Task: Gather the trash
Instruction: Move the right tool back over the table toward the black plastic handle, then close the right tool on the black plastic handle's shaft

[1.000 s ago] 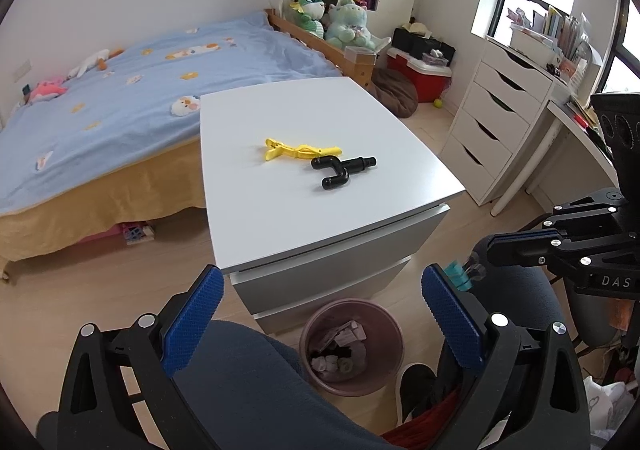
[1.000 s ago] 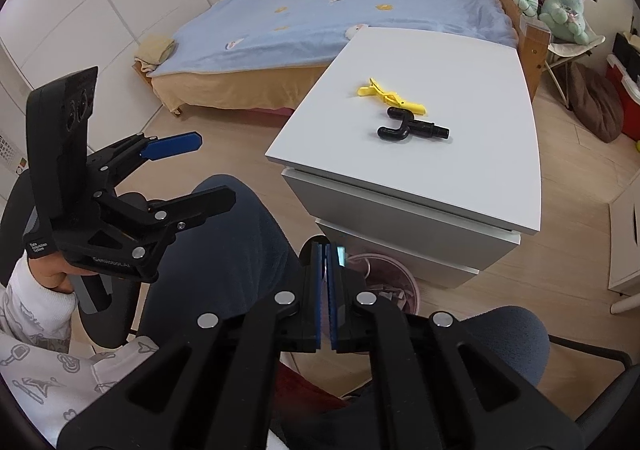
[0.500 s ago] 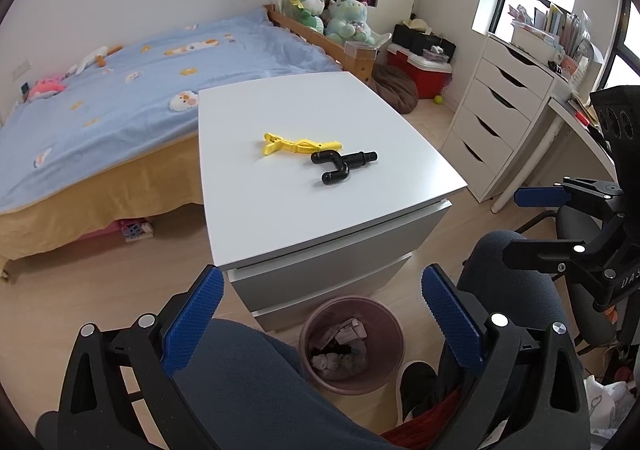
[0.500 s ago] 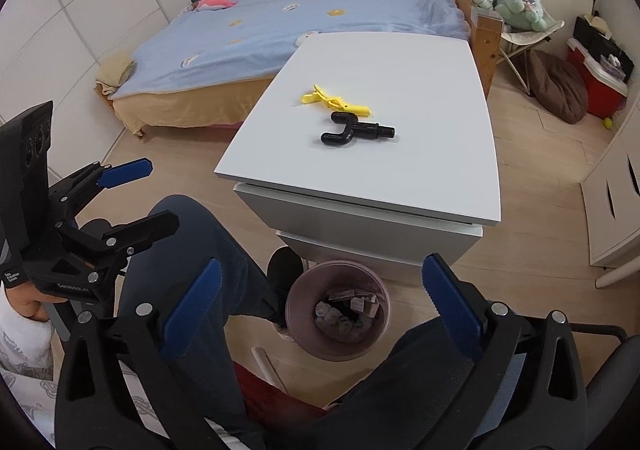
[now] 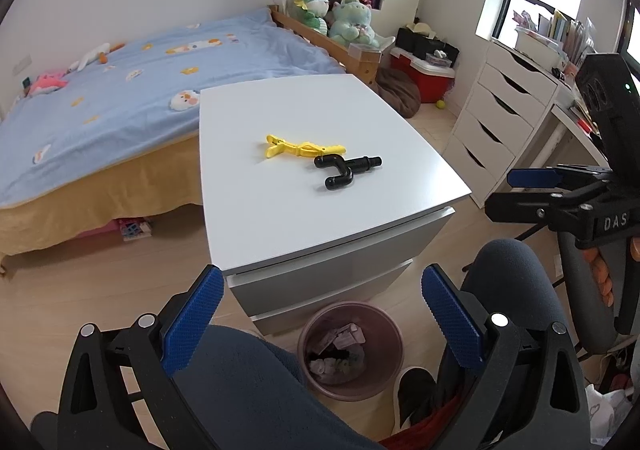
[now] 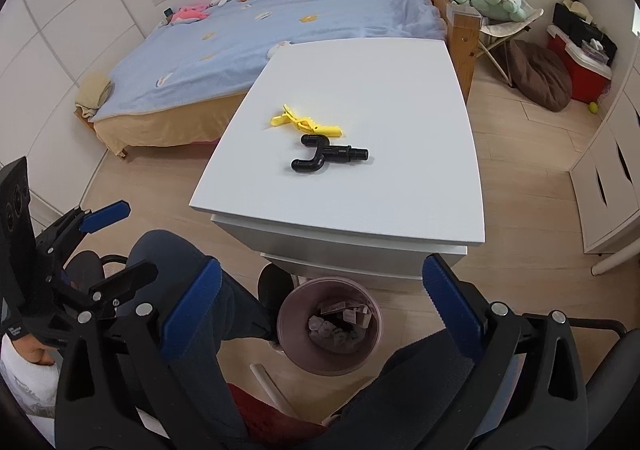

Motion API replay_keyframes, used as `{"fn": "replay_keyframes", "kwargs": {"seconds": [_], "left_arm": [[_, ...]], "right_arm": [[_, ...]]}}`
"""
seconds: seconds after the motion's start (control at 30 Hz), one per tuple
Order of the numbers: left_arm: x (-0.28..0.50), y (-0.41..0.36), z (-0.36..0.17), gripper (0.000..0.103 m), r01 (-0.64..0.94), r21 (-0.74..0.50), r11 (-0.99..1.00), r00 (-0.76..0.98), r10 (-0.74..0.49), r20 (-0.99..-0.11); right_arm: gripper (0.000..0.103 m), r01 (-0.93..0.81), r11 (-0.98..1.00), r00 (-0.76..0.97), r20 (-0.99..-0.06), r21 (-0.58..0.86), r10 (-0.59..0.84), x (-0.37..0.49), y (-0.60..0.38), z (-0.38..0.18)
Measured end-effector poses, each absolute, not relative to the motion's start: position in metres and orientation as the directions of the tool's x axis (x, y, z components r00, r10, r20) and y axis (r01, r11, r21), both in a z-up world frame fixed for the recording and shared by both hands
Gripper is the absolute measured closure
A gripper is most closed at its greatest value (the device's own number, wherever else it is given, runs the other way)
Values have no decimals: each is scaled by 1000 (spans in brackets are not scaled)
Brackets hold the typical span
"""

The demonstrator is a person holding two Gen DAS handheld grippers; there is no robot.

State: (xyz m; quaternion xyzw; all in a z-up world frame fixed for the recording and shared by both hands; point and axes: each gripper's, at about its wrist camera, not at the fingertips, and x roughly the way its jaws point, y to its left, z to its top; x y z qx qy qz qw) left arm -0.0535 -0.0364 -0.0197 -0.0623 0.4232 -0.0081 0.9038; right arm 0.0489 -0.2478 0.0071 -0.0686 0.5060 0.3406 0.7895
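Note:
A pink waste bin (image 5: 308, 330) (image 6: 282, 314) with crumpled paper in it stands on the floor in front of the white drawer cabinet (image 5: 280, 218) (image 6: 400, 186). On the cabinet top lie a yellow clip (image 5: 304, 148) (image 6: 306, 122) and a black pipe fitting (image 5: 346, 168) (image 6: 326, 158). My left gripper (image 5: 322, 282) (image 6: 130, 242) hangs open above the person's knee, short of the bin, with nothing between its blue pads. My right gripper (image 6: 323, 270) (image 5: 528, 192) is wide open and empty, just above the bin's far rim in its own view.
The person's legs in dark trousers (image 5: 248, 382) and a shoe (image 5: 416, 386) flank the bin. A bed (image 5: 120, 90) lies left of the cabinet. White drawers (image 5: 496, 122), a red box (image 5: 424, 78) and a brown cushion (image 6: 536, 74) stand to the right.
The right gripper's jaws went from shut to wide open, and the small thing at their tips is gone. It shifted, so the bin now shows between its fingers. The left gripper stayed put.

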Motion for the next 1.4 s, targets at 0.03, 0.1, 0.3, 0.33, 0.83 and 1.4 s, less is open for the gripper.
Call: {"fn": "replay_keyframes", "kwargs": {"seconds": [0.03, 0.1, 0.3, 0.33, 0.83, 1.4], "left_arm": [[-53, -36, -20, 8, -38, -121, 992, 643, -68, -763], [-52, -34, -20, 8, -41, -121, 992, 644, -66, -762], [-48, -29, -21, 8, -52, -130, 990, 650, -65, -757], [-47, -28, -21, 8, -53, -132, 990, 651, -66, -756], [-48, -19, -20, 8, -61, -159, 985, 665, -79, -743], [-47, -9, -23, 8, -86, -179, 980, 663, -78, -744]], "right_arm": [[4, -605, 760, 254, -847, 238, 467, 53, -245, 7], [4, -598, 766, 259, -848, 234, 462, 62, -239, 7], [4, -594, 775, 257, -862, 215, 436, 88, -215, 5], [4, -592, 779, 259, -866, 207, 427, 93, -211, 3], [4, -545, 826, 187, -939, 146, 289, 161, -152, -41], [20, -476, 875, 119, -980, 85, 160, 181, -128, -87]]}}
